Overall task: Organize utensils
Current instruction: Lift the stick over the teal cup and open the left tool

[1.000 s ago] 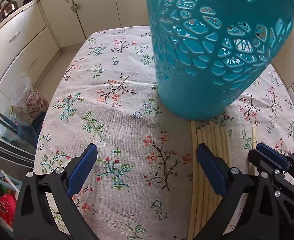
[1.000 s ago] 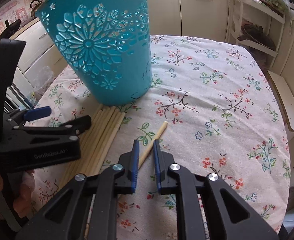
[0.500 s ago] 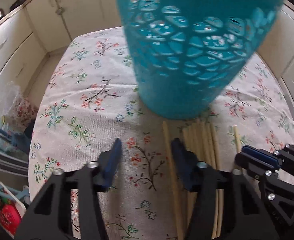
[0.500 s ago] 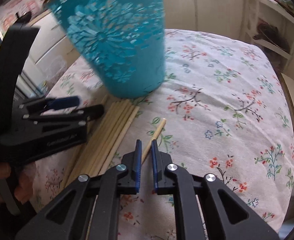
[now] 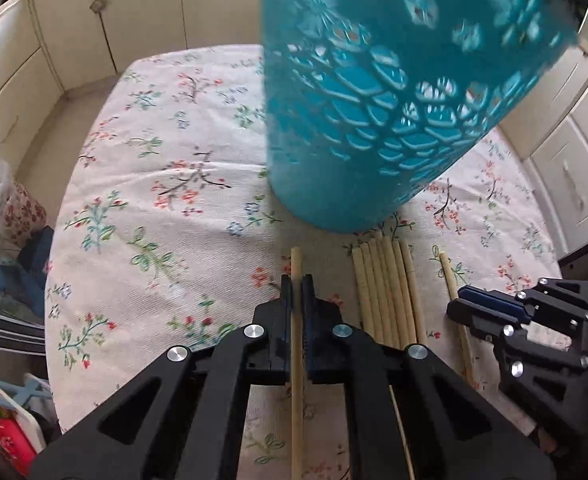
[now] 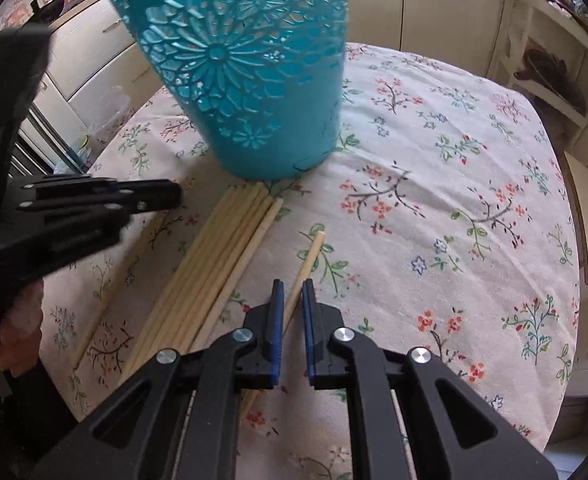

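Observation:
A teal cut-out holder [image 5: 378, 112] stands on the floral tablecloth; it also shows in the right wrist view [image 6: 254, 76]. Several pale chopsticks lie bundled [image 5: 386, 292] in front of it, also in the right wrist view [image 6: 218, 256]. My left gripper [image 5: 296, 286] is shut on one chopstick [image 5: 296, 264] lying left of the bundle. My right gripper [image 6: 292, 292] is shut on another single chopstick [image 6: 312, 256] lying right of the bundle; it appears in the left wrist view [image 5: 490, 308] too.
The round table [image 6: 474, 208] has its edge close on the left and front. Cream cabinets [image 5: 54, 52] surround it. A shelf rack [image 6: 550, 60] stands at the right. A plastic bag [image 5: 2, 200] sits on the floor at the left.
My left gripper moved right and closed from wide open onto a single chopstick beside the bundle. My right gripper stayed shut on its chopstick.

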Tool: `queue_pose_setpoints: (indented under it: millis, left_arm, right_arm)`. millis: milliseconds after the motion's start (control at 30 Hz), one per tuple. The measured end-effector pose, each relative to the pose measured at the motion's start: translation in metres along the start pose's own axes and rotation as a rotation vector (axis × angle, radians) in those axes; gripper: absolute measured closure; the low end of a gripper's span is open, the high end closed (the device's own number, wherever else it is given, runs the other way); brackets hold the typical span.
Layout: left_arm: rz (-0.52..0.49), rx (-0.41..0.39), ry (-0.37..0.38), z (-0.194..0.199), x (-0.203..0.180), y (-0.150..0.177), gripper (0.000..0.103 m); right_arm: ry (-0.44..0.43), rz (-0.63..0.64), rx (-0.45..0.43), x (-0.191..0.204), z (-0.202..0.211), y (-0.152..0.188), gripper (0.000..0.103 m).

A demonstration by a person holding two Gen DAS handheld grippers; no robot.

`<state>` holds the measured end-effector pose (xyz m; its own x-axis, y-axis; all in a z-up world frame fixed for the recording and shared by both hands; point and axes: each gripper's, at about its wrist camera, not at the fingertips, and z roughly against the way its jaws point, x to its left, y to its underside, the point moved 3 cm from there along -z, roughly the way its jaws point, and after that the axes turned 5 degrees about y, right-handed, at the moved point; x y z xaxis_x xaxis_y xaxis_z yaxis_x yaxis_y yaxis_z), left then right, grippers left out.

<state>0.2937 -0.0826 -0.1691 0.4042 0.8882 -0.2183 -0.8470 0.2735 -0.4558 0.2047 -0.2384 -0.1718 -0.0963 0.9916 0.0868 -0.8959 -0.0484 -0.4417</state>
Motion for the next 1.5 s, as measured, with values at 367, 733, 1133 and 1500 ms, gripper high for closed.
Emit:
queue_pose_setpoints:
  millis: [367,733,1133,1500]
  left_arm:
    - [0.070,-0.408,0.190,0.155,0.007,-0.018,0.098]
    - [0.043,-0.878,0.074,0.216,-0.050,-0.133,0.098]
    - [0.011,-0.715,-0.092,0.107,-0.049,-0.138,0.097]
    - [0.030,-0.654,-0.132,0.128,-0.026,-0.082,0.037]
  right_arm:
    - [-0.028,-0.083,-0.018,-0.005,0.002,0.009,0.093]
    - [-0.067,-0.132,-0.061,-0.013,0.003,0.016,0.093]
    - [-0.068,-0.142,-0.076,-0.017,0.008,0.016,0.093]
    - [0.032,-0.174,-0.059,-0.011,0.001,0.005,0.097]
